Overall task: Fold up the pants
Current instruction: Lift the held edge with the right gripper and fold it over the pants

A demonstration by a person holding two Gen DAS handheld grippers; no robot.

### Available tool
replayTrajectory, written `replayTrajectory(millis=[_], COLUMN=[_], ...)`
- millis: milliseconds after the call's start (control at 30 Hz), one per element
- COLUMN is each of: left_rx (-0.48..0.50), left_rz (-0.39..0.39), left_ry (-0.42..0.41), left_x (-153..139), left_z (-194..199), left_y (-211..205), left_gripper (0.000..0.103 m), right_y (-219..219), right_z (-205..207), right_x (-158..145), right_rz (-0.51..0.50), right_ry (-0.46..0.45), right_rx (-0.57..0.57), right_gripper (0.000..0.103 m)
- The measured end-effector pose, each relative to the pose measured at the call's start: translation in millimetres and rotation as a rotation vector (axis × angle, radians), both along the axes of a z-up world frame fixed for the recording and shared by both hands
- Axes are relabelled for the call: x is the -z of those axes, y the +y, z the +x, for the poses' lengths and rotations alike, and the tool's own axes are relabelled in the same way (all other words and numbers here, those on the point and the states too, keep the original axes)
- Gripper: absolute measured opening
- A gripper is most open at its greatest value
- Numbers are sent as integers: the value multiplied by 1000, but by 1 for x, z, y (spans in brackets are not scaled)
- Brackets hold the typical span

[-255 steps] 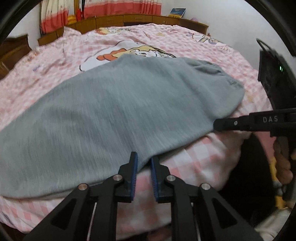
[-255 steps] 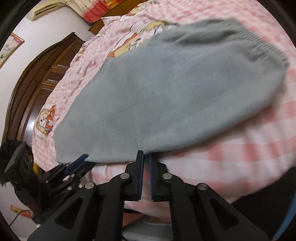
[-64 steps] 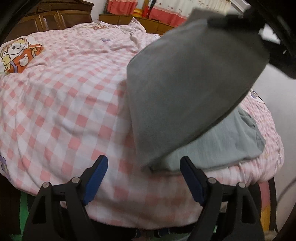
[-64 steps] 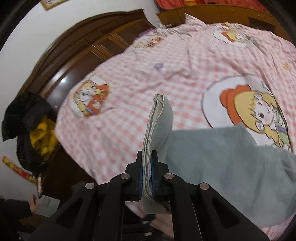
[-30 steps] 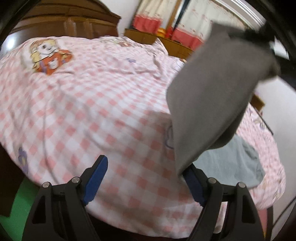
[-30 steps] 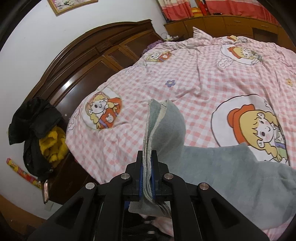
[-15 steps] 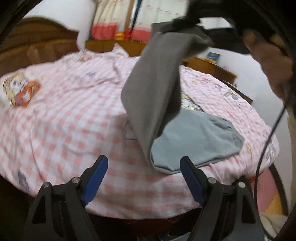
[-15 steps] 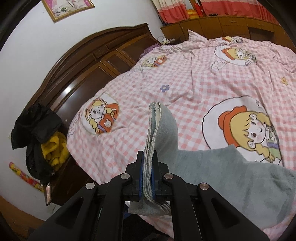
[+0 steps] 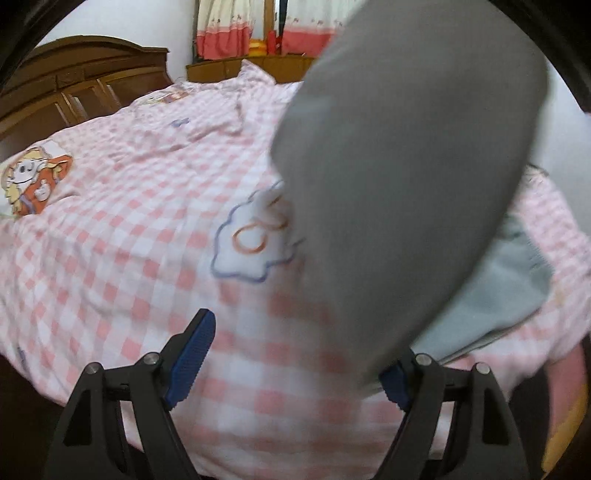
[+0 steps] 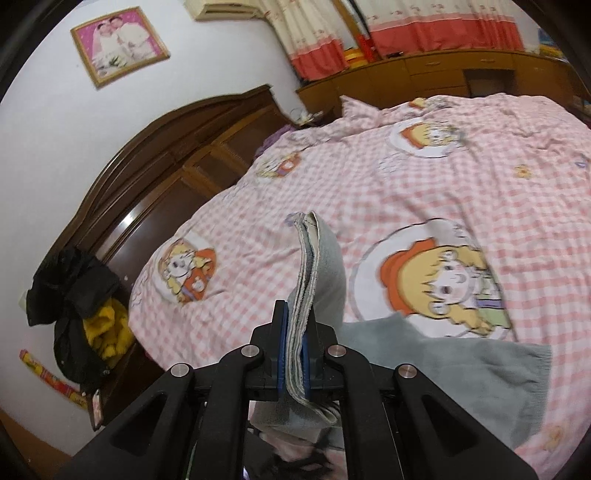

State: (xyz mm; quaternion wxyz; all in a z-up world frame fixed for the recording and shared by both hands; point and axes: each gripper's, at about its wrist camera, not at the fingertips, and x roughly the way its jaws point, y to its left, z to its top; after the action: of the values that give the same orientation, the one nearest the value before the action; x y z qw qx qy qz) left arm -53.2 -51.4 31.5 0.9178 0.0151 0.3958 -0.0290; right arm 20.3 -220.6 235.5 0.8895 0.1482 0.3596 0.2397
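The grey pants [image 9: 399, 177] hang in the air as a broad blurred flap over the pink checked bed [image 9: 110, 258]. Their lower part [image 9: 495, 295] lies flat on the bed at the right. My left gripper [image 9: 295, 354] is open, its blue pads wide apart and holding nothing; the hanging cloth covers most of the right pad. In the right wrist view my right gripper [image 10: 294, 354] is shut on a thick stacked edge of the pants [image 10: 314, 266], which rises between the fingers. The rest of the pants [image 10: 461, 373] spreads on the bed to the right.
A dark wooden headboard [image 10: 177, 155] stands at the bed's left side, with black and yellow clothing [image 10: 77, 302] hanging beside it. A wooden cabinet [image 10: 443, 74] and red-and-white curtains [image 10: 406, 29] line the far wall. Cartoon prints [image 10: 443, 280] mark the bedcover.
The lifted flap of pants has swung closer to the left camera and now fills its upper right. The right gripper has risen a little, still shut on the edge. The left stays open.
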Motion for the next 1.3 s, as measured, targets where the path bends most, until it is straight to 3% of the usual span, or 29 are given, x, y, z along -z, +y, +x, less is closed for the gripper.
replayTrajectory(millis=[133, 333, 467, 600, 700, 800, 933, 1033, 1100, 1167, 1233, 1300], left_rx=[-23, -12, 9, 34, 53, 81, 118, 121, 115, 105, 96, 82], left_rz=[-13, 15, 35, 63, 47, 21, 8, 33, 15, -24, -63, -92], left_ry=[26, 51, 75, 83, 101, 116, 124, 102, 96, 90, 89, 83], left_x=[10, 17, 24, 26, 24, 19, 14, 7, 3, -3, -7, -12], left_z=[4, -1, -2, -6, -9, -14, -22, -25, -25, -22, -13, -3], left_y=[10, 3, -4, -11, -7, 0, 5, 6, 9, 14, 19, 22], left_gripper=[85, 85, 86, 86, 86, 85, 85, 85, 85, 85, 85, 85], right_y=[-64, -149, -186, -197, -201, -205, -204, -204, -200, -196, -194, -193], right_z=[-7, -6, -4, -2, -4, -16, -27, -20, -13, -11, -12, -14], right_x=[27, 127, 188, 230, 237, 217, 190, 206, 225, 235, 231, 222], right_rz=[3, 10, 87, 110, 147, 189, 106, 52, -23, -62, -82, -104], right_ry=[16, 180, 257, 309, 297, 220, 106, 163, 214, 210, 196, 202], right_rx=[86, 211, 256, 276, 279, 278, 314, 343, 356, 359, 367, 377], right_gripper=[5, 5, 5, 5, 5, 5, 5, 5, 5, 5, 6, 14])
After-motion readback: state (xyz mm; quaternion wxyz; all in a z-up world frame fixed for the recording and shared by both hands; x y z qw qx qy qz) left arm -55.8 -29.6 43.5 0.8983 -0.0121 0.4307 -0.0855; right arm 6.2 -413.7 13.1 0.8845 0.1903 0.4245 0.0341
